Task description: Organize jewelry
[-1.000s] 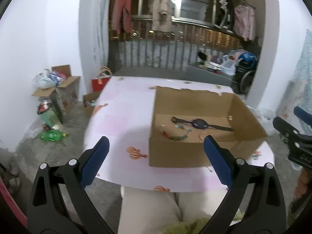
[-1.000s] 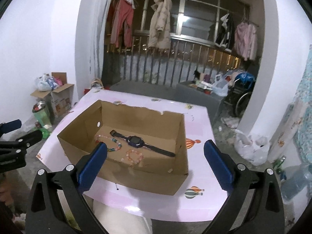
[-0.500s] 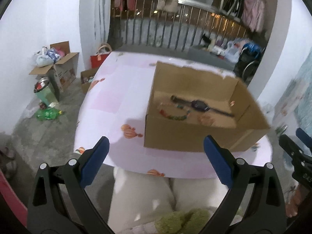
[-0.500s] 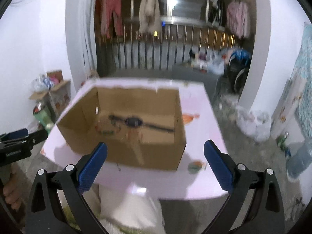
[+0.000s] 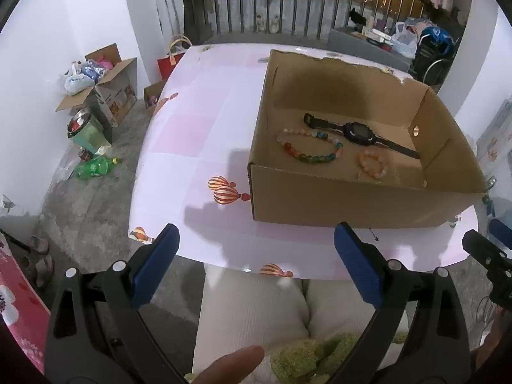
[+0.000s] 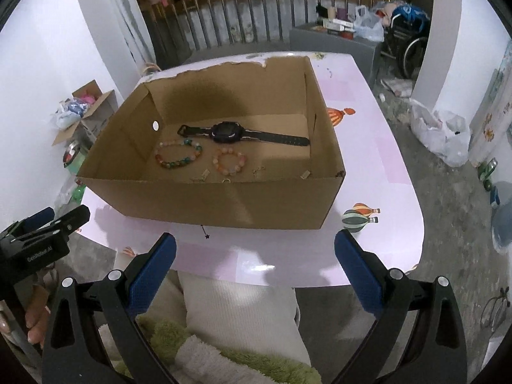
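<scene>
An open cardboard box (image 5: 352, 198) (image 6: 224, 204) stands on the pink table (image 5: 198, 134) (image 6: 377, 166). Inside lie a black watch (image 5: 358, 132) (image 6: 228, 132), a multicoloured bead bracelet (image 5: 308, 148) (image 6: 177, 155) and a smaller orange-pink bead bracelet (image 5: 371, 163) (image 6: 228, 160). Small trinkets (image 6: 228, 179) rest by the box's near wall. My left gripper (image 5: 256, 256) is open and empty, held short of the table's near edge, left of the box. My right gripper (image 6: 256, 256) is also open and empty, in front of the box.
A tiny dark charm (image 6: 206, 235) lies on the table before the box. A person's legs in pale trousers (image 5: 256, 313) sit under the near edge. Boxes, bags and bottles (image 5: 96, 96) clutter the floor at left; plastic bags (image 6: 441, 131) at right.
Both grippers have pulled back and tilted down, so the view now looks into the box from above. Both stay open and empty. The box's contents have not moved.
</scene>
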Action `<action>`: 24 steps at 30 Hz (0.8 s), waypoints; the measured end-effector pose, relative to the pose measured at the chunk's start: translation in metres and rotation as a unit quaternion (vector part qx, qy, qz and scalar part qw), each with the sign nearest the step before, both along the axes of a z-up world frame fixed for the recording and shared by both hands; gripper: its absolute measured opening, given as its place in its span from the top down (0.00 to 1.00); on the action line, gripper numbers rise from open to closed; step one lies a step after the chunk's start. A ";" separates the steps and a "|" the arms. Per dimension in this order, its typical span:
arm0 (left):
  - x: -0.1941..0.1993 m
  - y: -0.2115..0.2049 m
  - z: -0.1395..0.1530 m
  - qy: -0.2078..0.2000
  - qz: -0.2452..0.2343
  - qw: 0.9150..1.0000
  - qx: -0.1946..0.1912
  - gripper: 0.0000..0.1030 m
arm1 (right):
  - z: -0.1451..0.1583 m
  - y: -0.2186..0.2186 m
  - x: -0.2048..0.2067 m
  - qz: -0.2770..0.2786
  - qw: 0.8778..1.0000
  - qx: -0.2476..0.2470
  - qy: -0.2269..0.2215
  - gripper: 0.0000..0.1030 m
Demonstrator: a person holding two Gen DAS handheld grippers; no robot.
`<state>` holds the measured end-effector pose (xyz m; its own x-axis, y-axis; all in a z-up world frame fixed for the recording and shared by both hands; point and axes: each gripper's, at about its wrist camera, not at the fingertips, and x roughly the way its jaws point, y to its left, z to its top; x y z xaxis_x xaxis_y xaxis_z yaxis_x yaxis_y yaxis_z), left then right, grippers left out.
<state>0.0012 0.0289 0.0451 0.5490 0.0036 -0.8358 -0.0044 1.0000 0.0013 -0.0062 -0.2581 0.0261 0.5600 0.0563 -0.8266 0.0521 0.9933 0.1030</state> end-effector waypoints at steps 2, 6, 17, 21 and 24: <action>0.002 -0.004 -0.001 0.010 -0.004 1.000 0.001 0.09 | 0.001 0.001 0.004 0.001 1.000 -0.004 0.005 0.06; 0.007 -0.012 0.001 0.018 -0.019 0.999 0.019 0.09 | 0.004 0.001 0.010 0.000 1.000 -0.005 0.011 0.06; 0.017 -0.009 0.004 0.026 -0.015 0.999 0.020 0.09 | 0.001 -0.005 0.017 -0.006 1.000 -0.002 0.026 0.06; 0.020 -0.013 0.001 0.032 -0.017 0.999 0.018 0.09 | 0.001 -0.008 0.018 -0.010 1.000 -0.005 0.026 0.06; 0.021 -0.014 -0.001 0.040 -0.020 0.999 0.018 0.09 | 0.001 -0.010 0.018 -0.013 1.000 -0.004 0.025 0.06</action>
<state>0.0224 0.0148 0.0437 0.4810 0.0140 -0.8766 0.0370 0.9987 0.0362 0.0118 -0.2682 0.0272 0.5186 0.0351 -0.8543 0.0832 0.9923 0.0913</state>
